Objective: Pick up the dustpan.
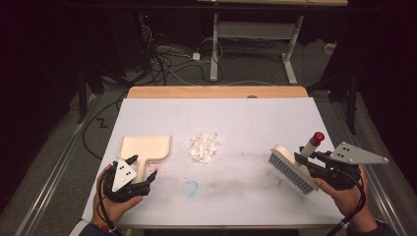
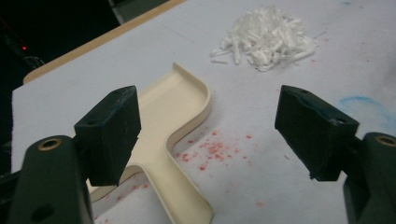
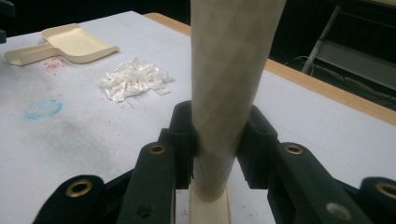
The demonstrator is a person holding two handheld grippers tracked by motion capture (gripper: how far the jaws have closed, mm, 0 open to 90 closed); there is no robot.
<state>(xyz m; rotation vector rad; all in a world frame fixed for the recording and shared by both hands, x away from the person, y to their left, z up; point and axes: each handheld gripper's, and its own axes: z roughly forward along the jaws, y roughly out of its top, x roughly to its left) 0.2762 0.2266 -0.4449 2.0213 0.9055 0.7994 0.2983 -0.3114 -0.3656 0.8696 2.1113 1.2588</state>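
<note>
Clamping the brush handle, the right hand-held gripper hides its bristles; left hand-held gripper released.

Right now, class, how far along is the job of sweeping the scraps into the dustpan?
Done: the right gripper is shut on the brush by its handle. In hand: the left gripper hangs open over the dustpan handle, not yet gripping it. Left: the pile of white scraps lies unswept beside the pan.
</note>
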